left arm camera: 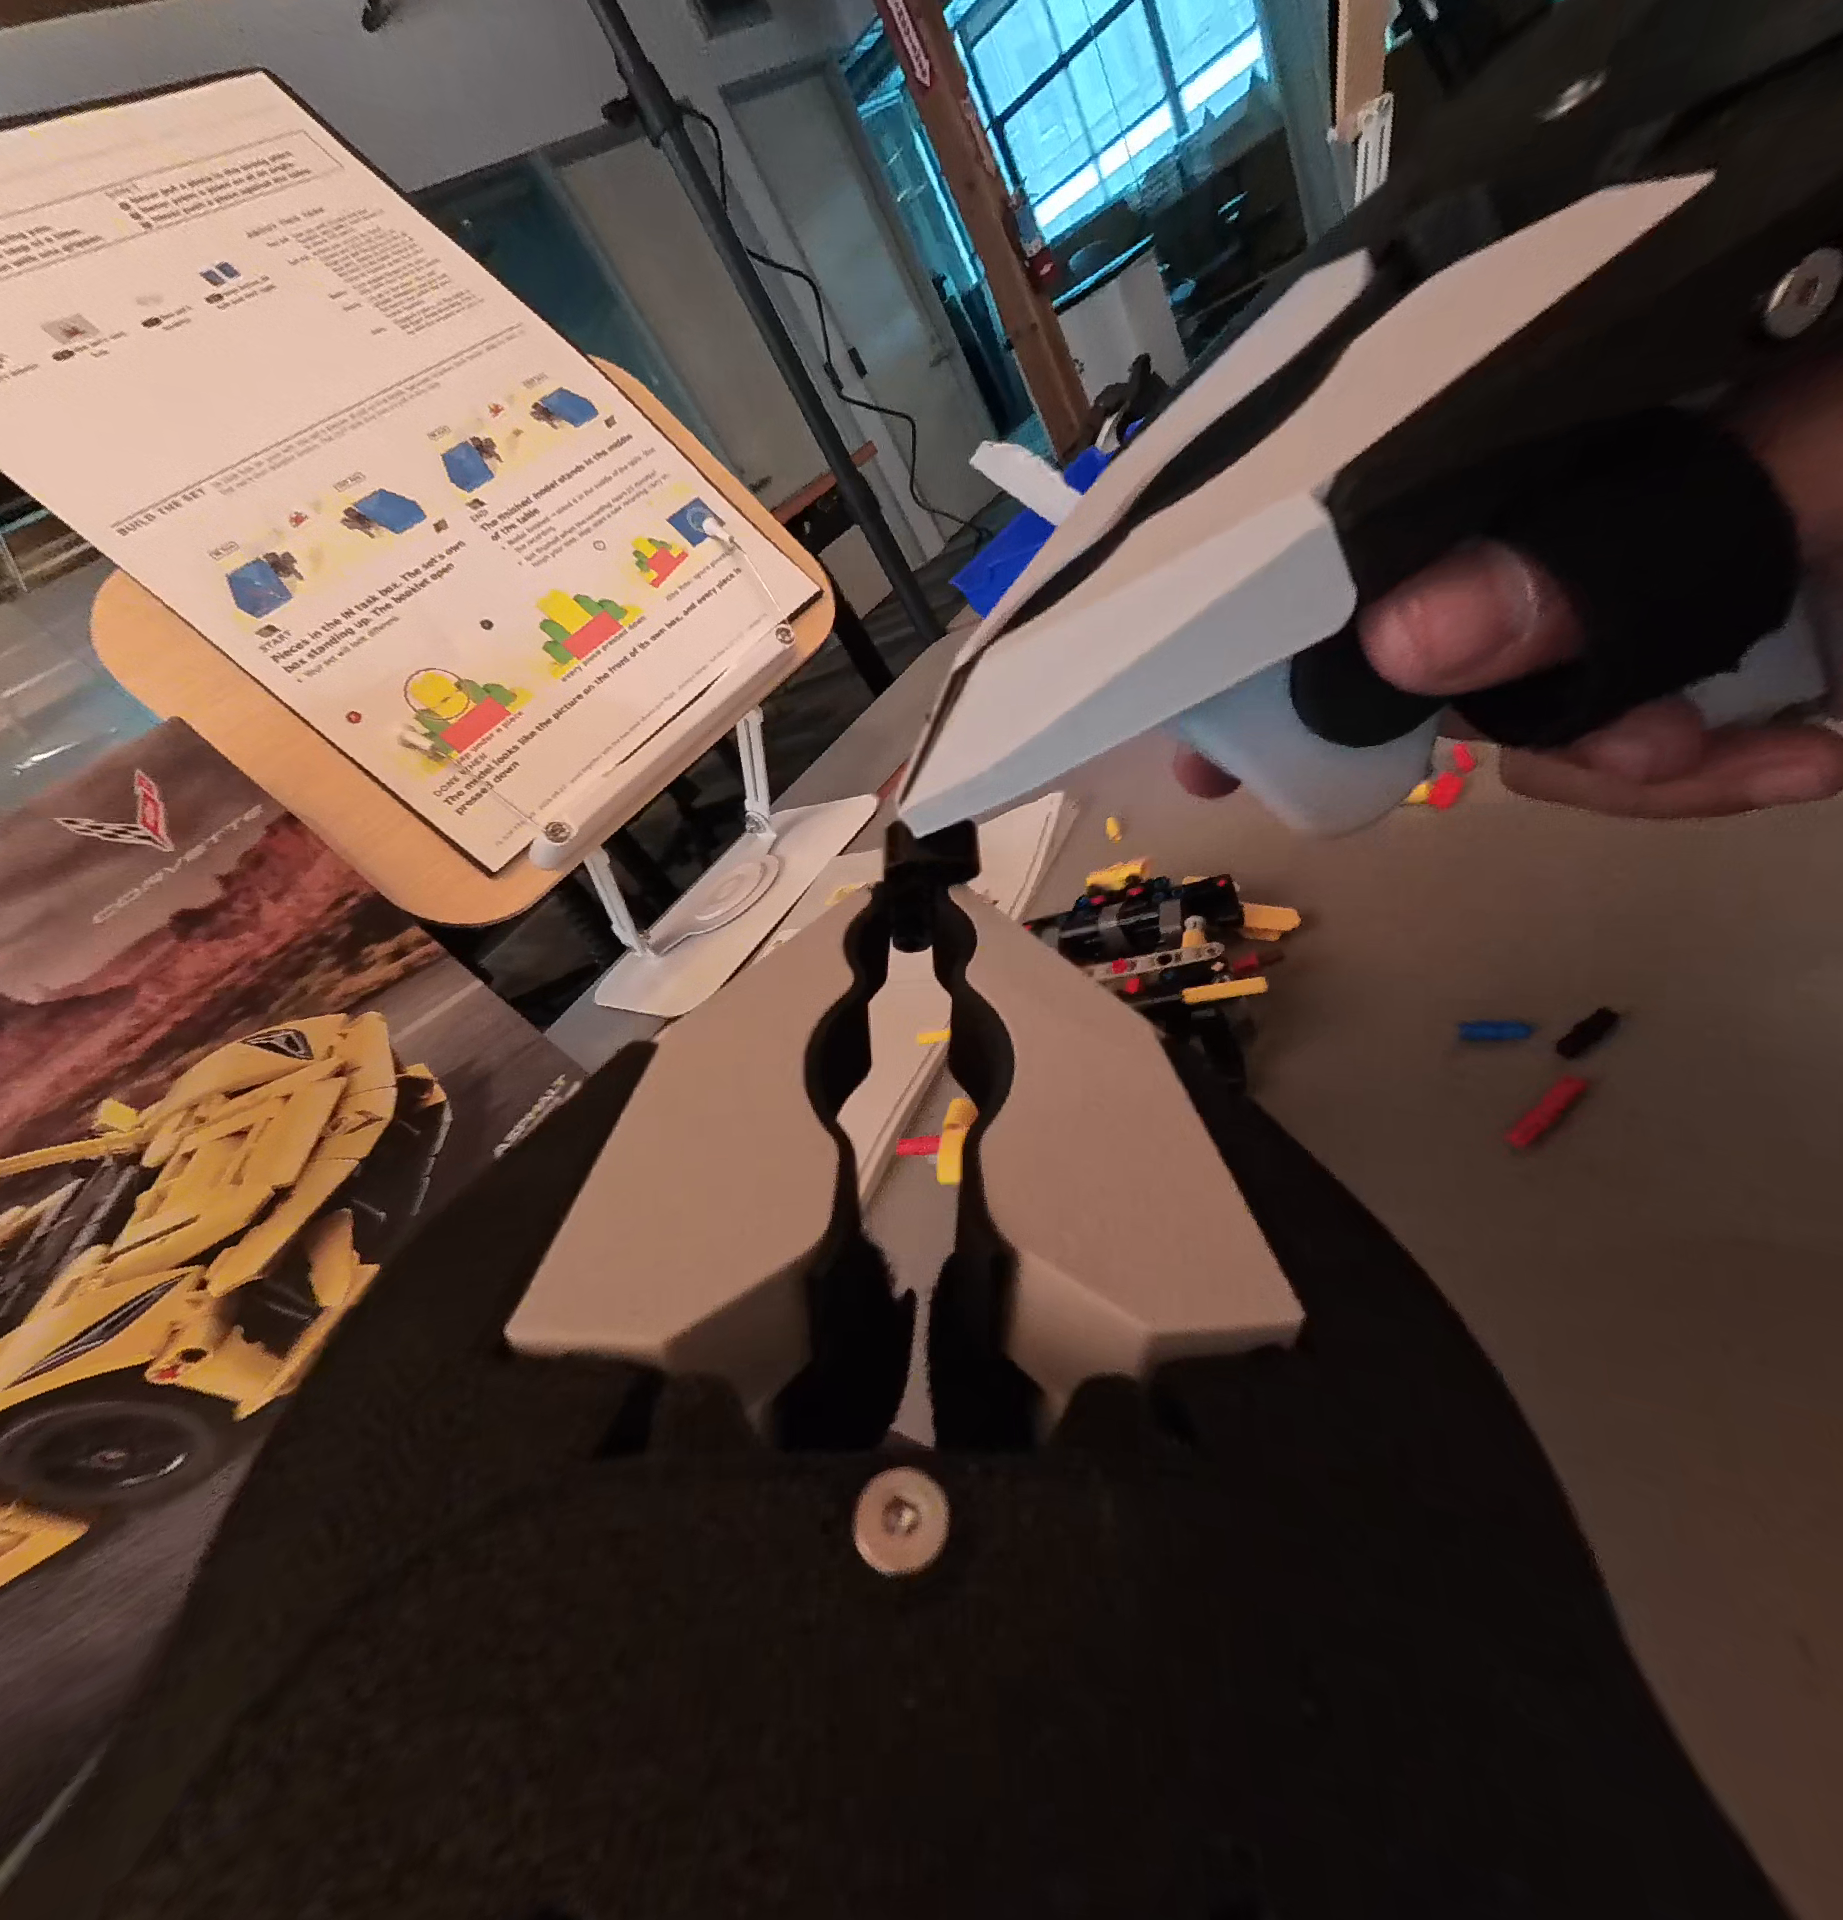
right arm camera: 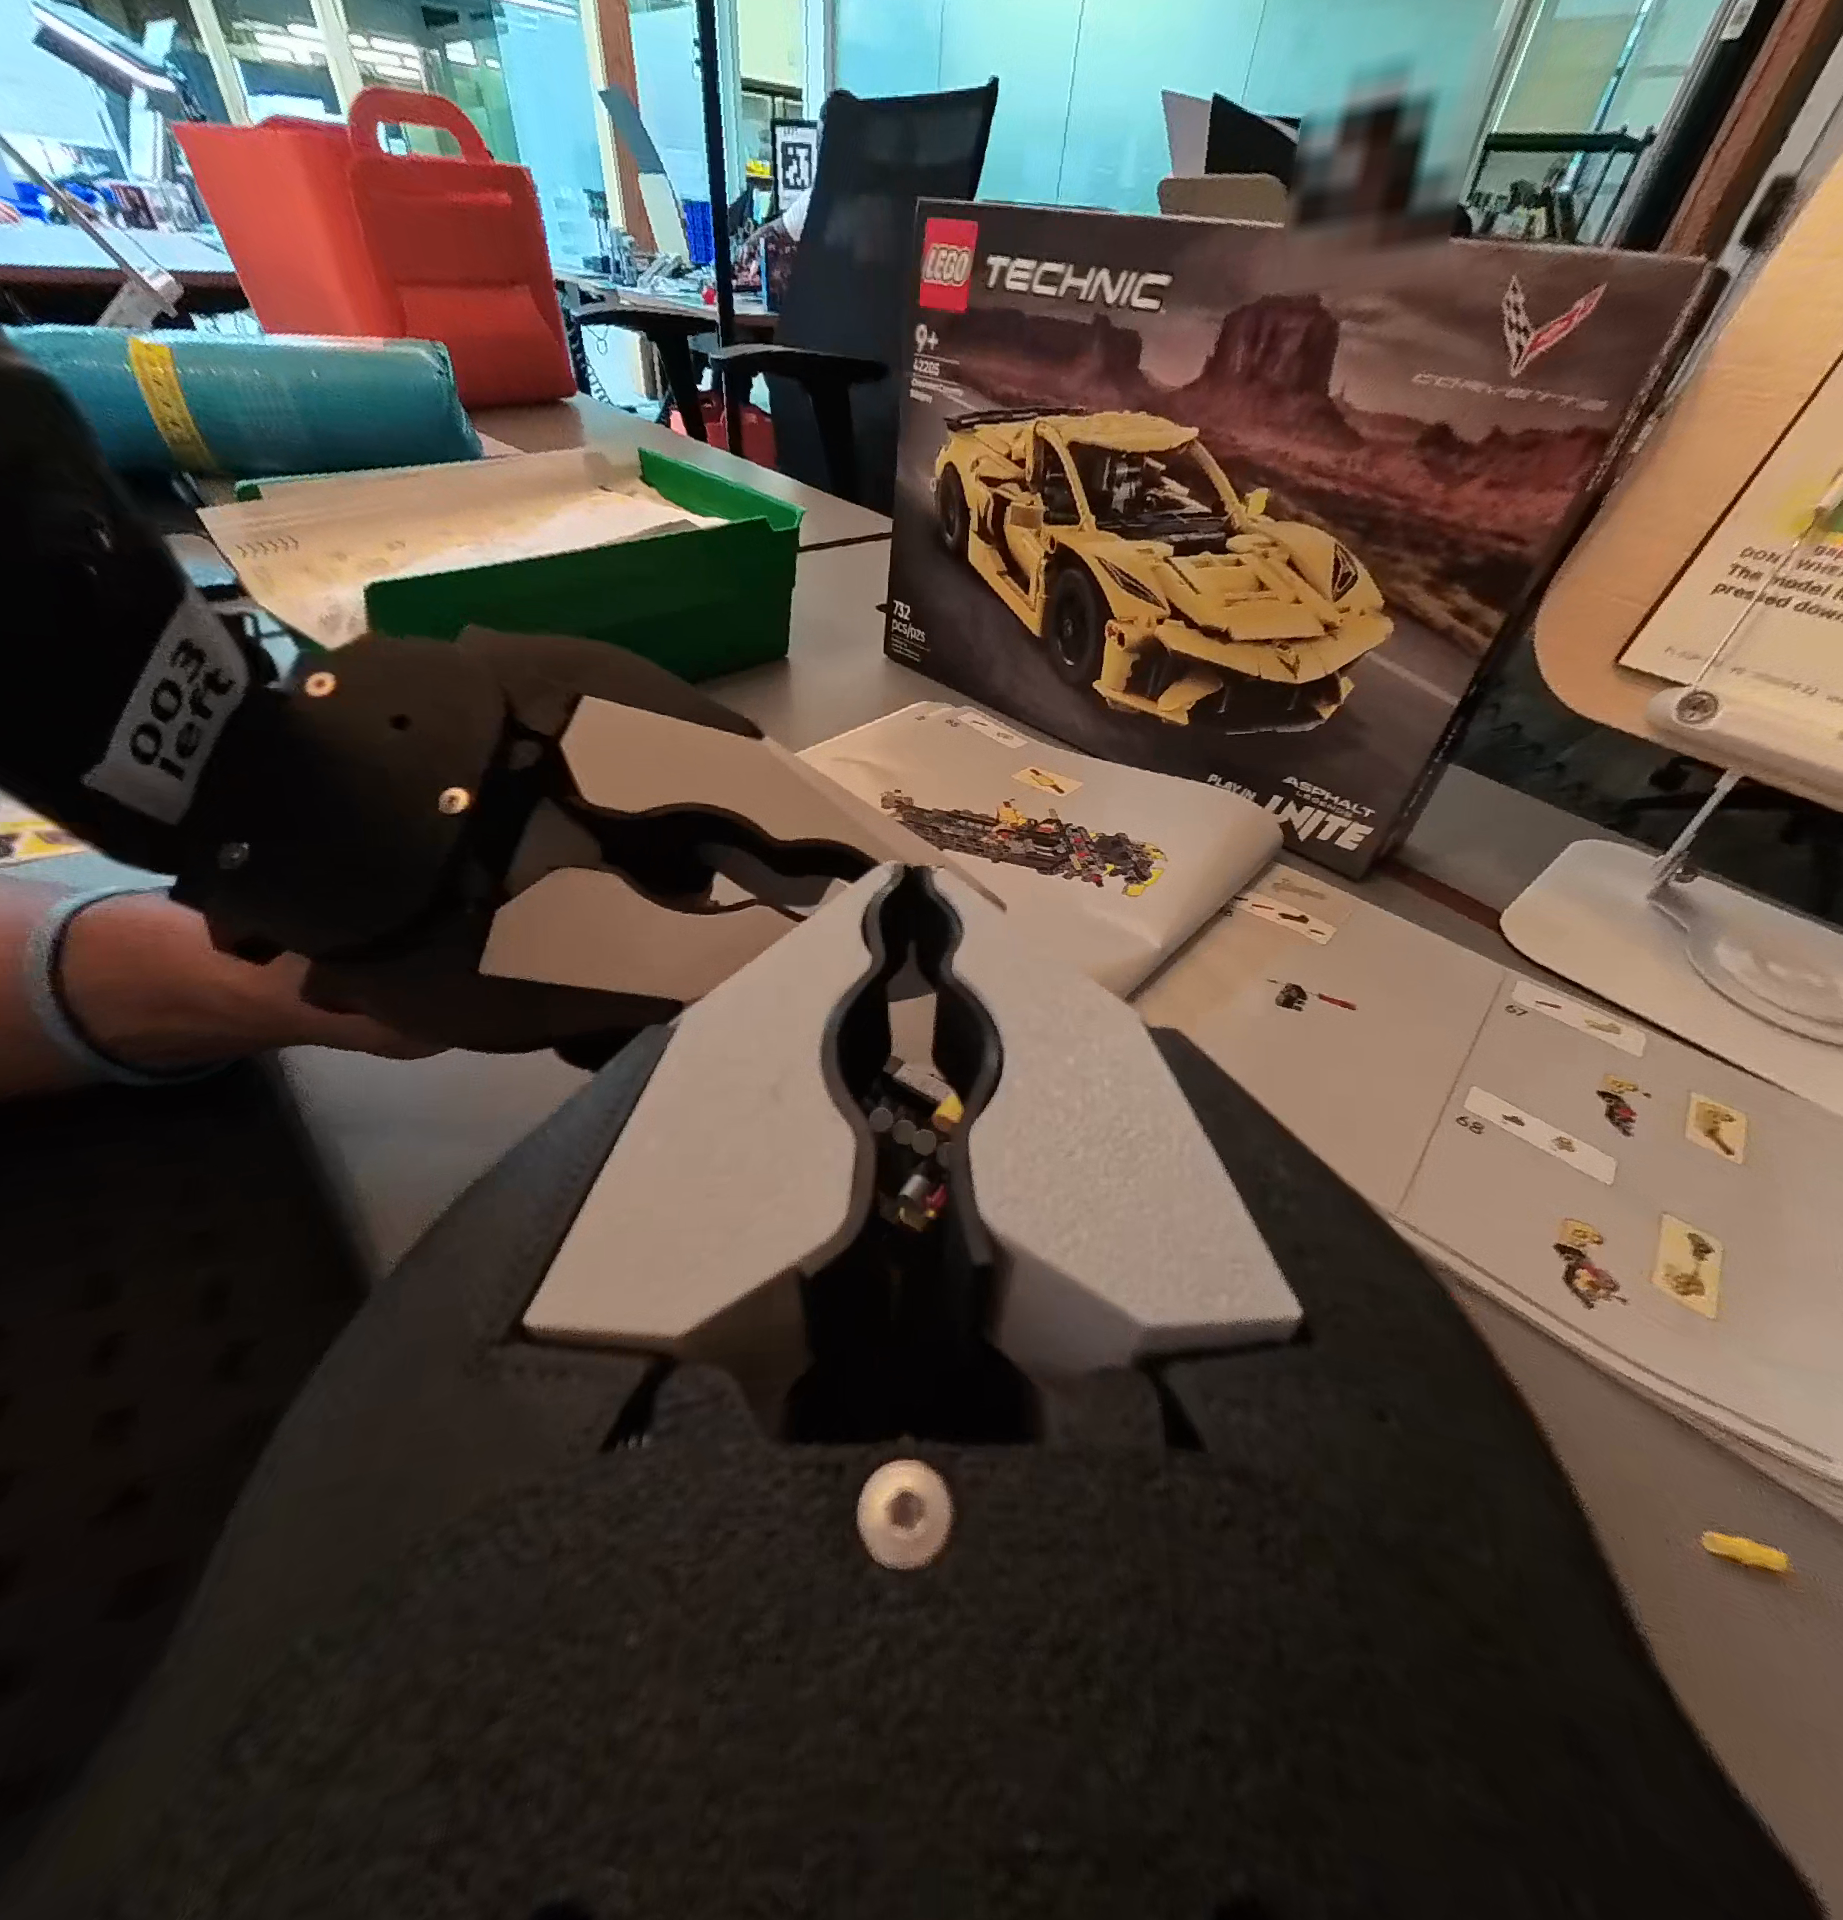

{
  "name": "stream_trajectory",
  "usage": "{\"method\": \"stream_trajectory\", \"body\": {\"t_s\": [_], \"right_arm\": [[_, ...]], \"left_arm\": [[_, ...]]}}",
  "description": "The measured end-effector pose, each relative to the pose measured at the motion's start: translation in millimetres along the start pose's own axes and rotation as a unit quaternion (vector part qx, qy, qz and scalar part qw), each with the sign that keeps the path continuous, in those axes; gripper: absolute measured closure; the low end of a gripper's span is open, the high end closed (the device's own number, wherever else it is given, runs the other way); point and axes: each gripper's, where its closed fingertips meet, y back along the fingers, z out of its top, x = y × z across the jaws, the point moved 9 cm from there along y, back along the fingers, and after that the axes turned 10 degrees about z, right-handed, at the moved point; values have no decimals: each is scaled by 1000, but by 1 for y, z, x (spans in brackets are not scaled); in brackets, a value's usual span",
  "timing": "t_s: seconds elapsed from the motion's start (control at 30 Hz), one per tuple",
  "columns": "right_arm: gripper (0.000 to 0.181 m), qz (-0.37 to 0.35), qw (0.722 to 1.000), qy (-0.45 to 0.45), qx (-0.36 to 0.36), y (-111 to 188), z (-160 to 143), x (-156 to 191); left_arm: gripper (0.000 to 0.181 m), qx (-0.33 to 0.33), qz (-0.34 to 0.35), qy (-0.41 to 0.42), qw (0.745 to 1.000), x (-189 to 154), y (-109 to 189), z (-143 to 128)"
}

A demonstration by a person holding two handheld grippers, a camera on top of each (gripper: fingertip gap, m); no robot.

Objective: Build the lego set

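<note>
My left gripper (left arm camera: 919, 894) is shut on a small black Technic piece (left arm camera: 927, 868), which stands up out of its fingertips above the table. My right gripper (right arm camera: 912, 883) is shut, fingertip against fingertip. In the left wrist view the right gripper (left arm camera: 912, 816) comes in from the upper right, and its tip touches the top of the black piece. In the right wrist view the left gripper (right arm camera: 865, 864) comes in from the left, and its tips meet mine; the black piece is hidden there. The partly built black, grey and yellow model (left arm camera: 1156, 935) lies on the table behind.
Loose blue (left arm camera: 1493, 1031), black (left arm camera: 1587, 1032), red (left arm camera: 1545, 1110) and yellow (right arm camera: 1746, 1555) pieces lie on the table. The open instruction booklet (right arm camera: 1519, 1091), the set's box (right arm camera: 1260, 499), a sheet on a stand (left arm camera: 377, 468) and a green bin (right arm camera: 605, 592) stand around. Less than 4 cm separates the two grippers' tips.
</note>
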Motion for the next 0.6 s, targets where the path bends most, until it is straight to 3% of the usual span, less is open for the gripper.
{"method": "stream_trajectory", "body": {"t_s": [0.1,0.2,0.27,0.4,0.5,0.6], "right_arm": [[181,13,1000,1,-27,14,12,-2],[180,78,993,-53,-67,46,18,-17],[170,114,989,-92,-7,63,0,-34],[154,149,959,-68,233,83,-68,-42],[158,174,947,-65,262,87,-89,-26],[167,126,946,-59,293,84,-105,-24]], "left_arm": [[174,-61,-52,78,994,6,4,5],[174,-103,-117,209,965,21,8,6],[174,-126,-133,271,945,30,9,5],[174,-112,-186,339,916,32,4,-1],[174,-113,-184,377,901,36,2,-6],[174,-110,-183,405,889,43,1,-10]]}}
